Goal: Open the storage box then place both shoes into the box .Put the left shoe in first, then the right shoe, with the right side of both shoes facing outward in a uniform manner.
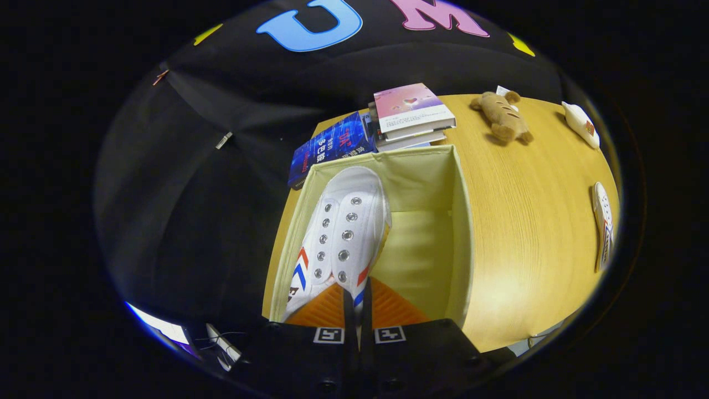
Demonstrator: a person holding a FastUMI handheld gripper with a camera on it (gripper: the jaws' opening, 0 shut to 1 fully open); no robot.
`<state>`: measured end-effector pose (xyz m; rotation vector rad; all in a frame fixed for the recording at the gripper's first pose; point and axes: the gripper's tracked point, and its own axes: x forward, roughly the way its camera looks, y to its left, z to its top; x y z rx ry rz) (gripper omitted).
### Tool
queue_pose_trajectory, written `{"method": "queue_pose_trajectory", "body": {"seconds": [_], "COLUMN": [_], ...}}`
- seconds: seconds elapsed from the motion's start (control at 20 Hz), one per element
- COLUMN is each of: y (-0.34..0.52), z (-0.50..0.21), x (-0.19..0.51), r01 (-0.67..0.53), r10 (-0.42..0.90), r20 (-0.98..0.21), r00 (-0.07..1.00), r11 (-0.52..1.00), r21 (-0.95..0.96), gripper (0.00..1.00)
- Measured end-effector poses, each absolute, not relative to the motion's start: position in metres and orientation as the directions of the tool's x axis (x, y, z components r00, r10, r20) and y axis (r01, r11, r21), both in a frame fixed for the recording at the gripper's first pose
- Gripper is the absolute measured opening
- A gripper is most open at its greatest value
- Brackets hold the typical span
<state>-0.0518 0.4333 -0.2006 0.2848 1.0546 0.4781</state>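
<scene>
Clenched on the heel of a white canvas shoe [340,233], our tongs [357,310] lower it toe-first into the open storage box [457,233], against its left wall, leaving room for the second shoe [602,224] lying far right on the counter [526,221].

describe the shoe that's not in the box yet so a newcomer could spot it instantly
Start at the wooden table and the open cream fabric box on it, where the claw is shut on a white shoe. Beyond the box's right wall, near the table's far right edge, lies the other shoe. It lies apart from the brown plush toy and the books, white with red and blue stripes.
</scene>
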Motion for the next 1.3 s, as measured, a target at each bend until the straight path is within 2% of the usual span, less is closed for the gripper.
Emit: {"method": "queue_pose_trajectory", "body": {"seconds": [0.3, 0.5, 0.55, 0.6, 0.95, 1.3], "y": [0.457, 0.459, 0.453, 0.443, 0.302, 0.122], "z": [-0.228, -0.196, -0.188, -0.178, -0.134, -0.148], "x": [-0.059, -0.044, -0.043, -0.042, -0.031, -0.009], "r01": [-0.27, -0.327, -0.353, -0.378, -0.488, -0.429], "r10": [0.512, 0.577, 0.59, 0.599, 0.567, 0.421], "r20": [-0.791, -0.712, -0.692, -0.675, -0.599, -0.627], "r00": [0.334, 0.4, 0.416, 0.431, 0.565, 0.655], "r11": [0.856, 0.816, 0.806, 0.799, 0.815, 0.891], "r21": [0.44, 0.477, 0.475, 0.468, 0.311, 0.149], "gripper": [0.08, 0.68, 0.87, 0.96, 0.99, 0.99]}}
